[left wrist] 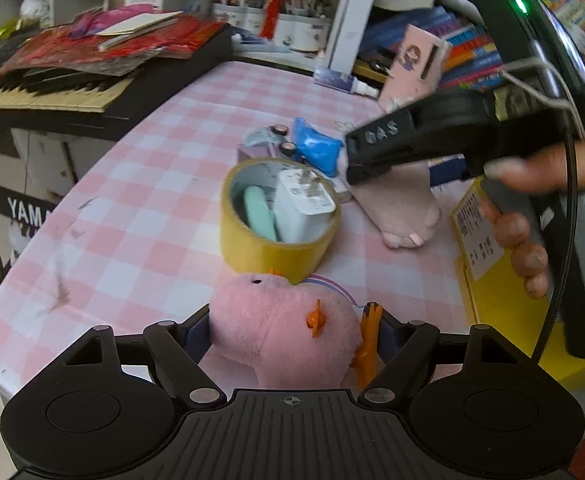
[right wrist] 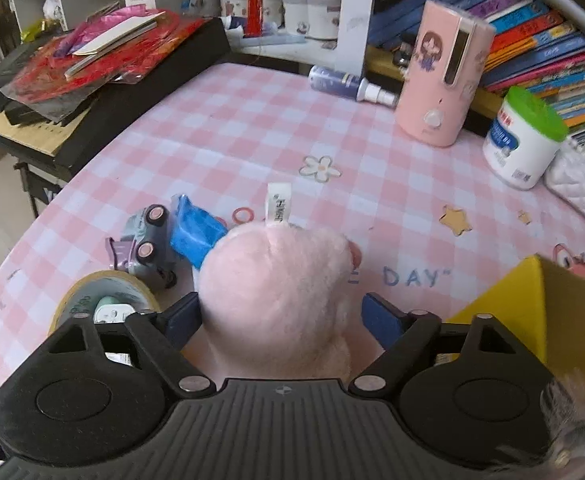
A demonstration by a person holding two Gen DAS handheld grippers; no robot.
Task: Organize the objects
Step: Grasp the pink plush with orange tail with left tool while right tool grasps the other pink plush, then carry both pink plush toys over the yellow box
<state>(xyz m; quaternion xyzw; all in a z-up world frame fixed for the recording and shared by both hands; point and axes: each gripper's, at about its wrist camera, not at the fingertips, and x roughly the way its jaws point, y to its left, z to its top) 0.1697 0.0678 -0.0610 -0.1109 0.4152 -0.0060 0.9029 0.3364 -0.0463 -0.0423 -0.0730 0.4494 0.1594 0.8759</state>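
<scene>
A pink plush toy [left wrist: 276,328] with orange fins lies at the near edge of the checked table [left wrist: 140,208]. My left gripper [left wrist: 290,326] is shut on it, one pad on each flank. A paler pink plush paw [right wrist: 276,292] with a white label lies further right. My right gripper [right wrist: 282,316] straddles it: the left pad touches its side, while a gap shows at the right pad, so it stands open. In the left wrist view a hand [left wrist: 532,208] holds that gripper over the paw [left wrist: 408,216].
A yellow tape roll [left wrist: 276,248] holds a white charger [left wrist: 304,208] and a mint-green piece. Behind it lie a toy car [right wrist: 148,244] and a blue packet [right wrist: 196,232]. A yellow box [right wrist: 532,312] stands right. A piano keyboard [left wrist: 52,92] borders the left; a pink dispenser [right wrist: 440,76] and green-lidded tub [right wrist: 524,140] stand behind.
</scene>
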